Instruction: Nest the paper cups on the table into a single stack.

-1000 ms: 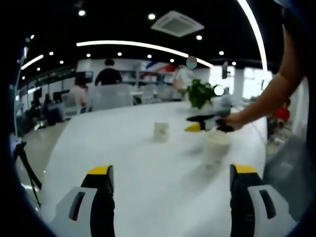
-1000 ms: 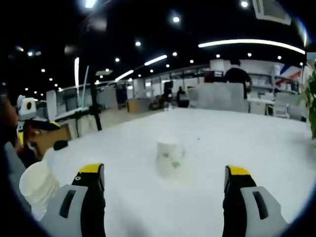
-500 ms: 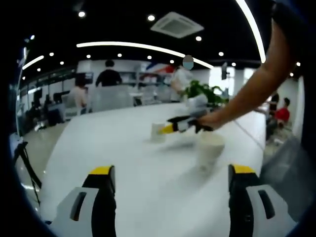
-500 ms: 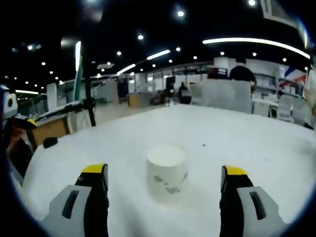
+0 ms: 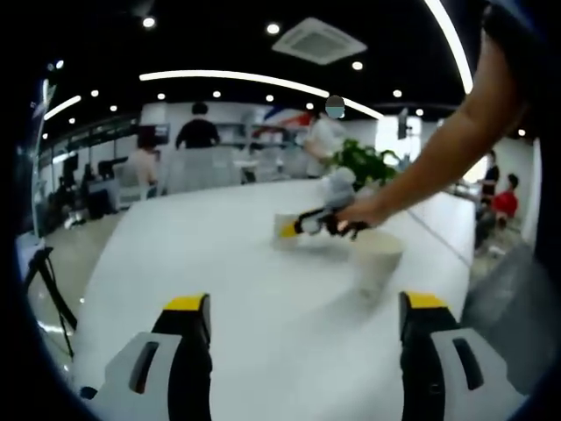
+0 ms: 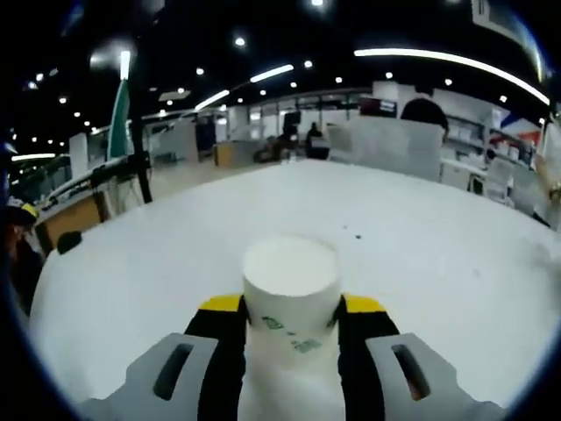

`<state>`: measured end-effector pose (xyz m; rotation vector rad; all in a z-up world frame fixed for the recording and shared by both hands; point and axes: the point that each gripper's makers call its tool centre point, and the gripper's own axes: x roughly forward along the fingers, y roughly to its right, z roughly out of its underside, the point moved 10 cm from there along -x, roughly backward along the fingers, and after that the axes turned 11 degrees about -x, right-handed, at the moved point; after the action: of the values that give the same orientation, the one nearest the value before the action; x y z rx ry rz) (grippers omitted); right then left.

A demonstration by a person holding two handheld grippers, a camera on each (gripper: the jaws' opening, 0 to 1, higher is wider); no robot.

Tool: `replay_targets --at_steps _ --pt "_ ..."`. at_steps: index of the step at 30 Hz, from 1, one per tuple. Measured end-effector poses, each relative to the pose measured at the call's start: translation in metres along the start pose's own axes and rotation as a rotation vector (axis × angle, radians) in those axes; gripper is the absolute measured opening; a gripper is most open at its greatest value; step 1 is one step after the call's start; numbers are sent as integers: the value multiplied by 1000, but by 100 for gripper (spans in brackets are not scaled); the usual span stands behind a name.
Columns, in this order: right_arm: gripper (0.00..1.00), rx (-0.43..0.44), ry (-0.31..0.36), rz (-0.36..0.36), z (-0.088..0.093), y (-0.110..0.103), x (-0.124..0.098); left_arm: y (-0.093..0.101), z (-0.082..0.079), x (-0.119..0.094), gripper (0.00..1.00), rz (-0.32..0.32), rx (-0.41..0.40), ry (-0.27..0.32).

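**Q:** On the white tabletop [image 5: 219, 263], where does the job stand?

**A:** At the pick-up step, I'd judge. Looking along the right gripper [image 6: 289, 311], its yellow-tipped fingers [image 6: 223, 307] are closed in against both sides of an upside-down paper cup [image 6: 290, 289] — base up, a small green print on its wall. The cup stands on the tabletop between them, pinched or very nearly so; I see no gap on either side.

**Q:** And the other hand?

**A:** The left gripper [image 5: 298, 311] has its fingers [image 5: 188, 307] spread wide with bare tabletop between them, holding nothing. Ahead of it stands a second cup [image 5: 375, 259], the wider one, which looks mouth-up — it is blurred, so whether it is one cup or several already nested I cannot tell.

**Q:** How many cups, then?

**A:** Two that I can count: the one in the right gripper's fingers, seen from the left gripper view as a pale shape [image 5: 286, 230] at the far gripper's tip, and the wider one nearer the camera. Two grippers, one person's arm [image 5: 438, 149] reaching across, one potted plant [image 5: 361, 162] behind.

**Q:** What does the next move call for?

**A:** A firm enough squeeze not to crush the paper wall, a lift clear of the tabletop, then carrying the cup over to the other. One seems inverted and the other not, so one would have to be turned before they can nest.
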<state>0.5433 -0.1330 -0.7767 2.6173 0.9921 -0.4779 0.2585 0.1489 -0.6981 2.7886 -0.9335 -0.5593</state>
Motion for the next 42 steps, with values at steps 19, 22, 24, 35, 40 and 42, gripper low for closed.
replay_targets --at_steps 19,22,24,35,40,42 --pt "37 -13 -6 3 -31 14 -17 4 0 2 87 4 -4 -5" --pt "38 -28 -14 -1 -38 20 -19 5 -1 3 87 8 0 -4" --pt "38 -30 -25 1 -44 22 -22 6 -2 3 88 10 1 -4" --pt "37 -46 4 -11 -82 31 -43 8 -7 2 99 11 -5 -9" --pt "37 -60 -6 -22 -91 33 -52 8 -11 1 99 4 -9 -9" --pt "37 -59 -2 -25 -94 34 -56 8 -13 0 99 -1 -7 -7"
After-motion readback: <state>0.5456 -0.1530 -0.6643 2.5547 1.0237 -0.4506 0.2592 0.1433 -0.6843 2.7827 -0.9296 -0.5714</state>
